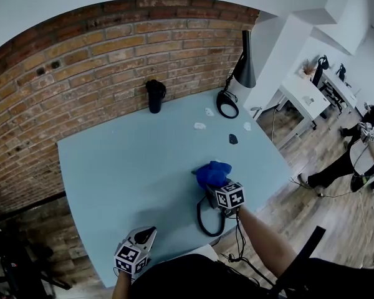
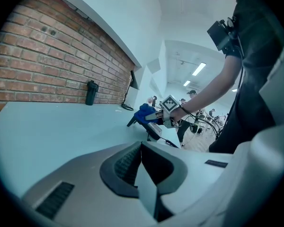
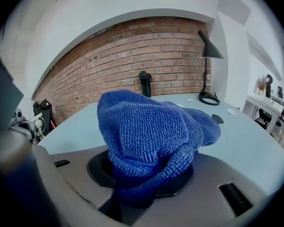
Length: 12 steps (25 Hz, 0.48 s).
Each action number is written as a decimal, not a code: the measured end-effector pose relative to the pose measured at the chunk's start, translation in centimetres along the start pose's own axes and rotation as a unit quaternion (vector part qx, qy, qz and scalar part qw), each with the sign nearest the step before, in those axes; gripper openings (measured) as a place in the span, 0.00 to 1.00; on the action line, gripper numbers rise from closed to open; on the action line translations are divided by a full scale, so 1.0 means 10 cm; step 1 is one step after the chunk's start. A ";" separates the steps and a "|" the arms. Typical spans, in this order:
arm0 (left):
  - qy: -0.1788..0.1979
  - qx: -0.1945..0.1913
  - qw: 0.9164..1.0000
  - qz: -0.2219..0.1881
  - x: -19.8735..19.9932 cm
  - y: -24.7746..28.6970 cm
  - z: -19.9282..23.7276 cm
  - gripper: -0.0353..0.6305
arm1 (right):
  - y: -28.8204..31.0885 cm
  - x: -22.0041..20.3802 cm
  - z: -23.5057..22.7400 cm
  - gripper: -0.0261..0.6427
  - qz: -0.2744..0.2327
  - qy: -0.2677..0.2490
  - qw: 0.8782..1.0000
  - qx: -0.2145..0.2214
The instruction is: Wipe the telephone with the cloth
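**Q:** Right claw, what's it doing?
**A:** My right gripper (image 1: 215, 183) is pinching the blue cloth (image 1: 213, 172). The jaws are clamped on a bunched wad of it. In the right gripper view the cloth puffs up over the jaws and fills most of the frame.

**Q:** Where's the telephone?
**A:** The telephone (image 1: 210, 198) is on the near right part of the pale blue table (image 1: 124, 167), directly under the cloth and my right gripper. It has a dark body and is mostly covered in the head view. The cloth sits over its far end, but I can't tell if it's pressed on or just above. A black cord (image 1: 202, 222) loops off it toward the near edge.

**Q:** Left claw?
**A:** My left gripper (image 1: 144, 235) has its jaws pressed together with nothing between them. It's over the near edge of the table, left of the telephone and apart from it. It points across at my right gripper.

**Q:** Other stuff?
**A:** A black tumbler (image 1: 154, 96) stands upright at the far edge against the brick wall (image 1: 81, 67). A black lamp (image 1: 245, 67) is at the far right corner, its ring base on the table. There are a few small white scraps (image 1: 200, 126) and one small dark item (image 1: 233, 139) between the lamp and the cloth, well apart from the telephone.
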<state>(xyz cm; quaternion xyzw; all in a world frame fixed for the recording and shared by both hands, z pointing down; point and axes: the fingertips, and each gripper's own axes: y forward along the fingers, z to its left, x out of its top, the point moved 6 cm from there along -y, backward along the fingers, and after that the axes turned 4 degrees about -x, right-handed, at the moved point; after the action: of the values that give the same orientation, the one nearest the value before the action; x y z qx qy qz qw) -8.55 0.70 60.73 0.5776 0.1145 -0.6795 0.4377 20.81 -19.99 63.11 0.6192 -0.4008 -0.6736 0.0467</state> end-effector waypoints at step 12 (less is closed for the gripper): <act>-0.001 -0.003 1.000 0.002 -0.02 0.00 -0.01 0.05 | -0.10 -0.15 0.00 0.30 0.006 0.008 1.000 -0.005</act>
<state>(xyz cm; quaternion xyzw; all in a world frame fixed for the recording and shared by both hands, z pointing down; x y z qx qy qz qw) -8.44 0.85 60.86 0.5755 0.1152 -0.6790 0.4410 21.59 -18.47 63.73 0.6215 -0.4008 -0.6707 0.0574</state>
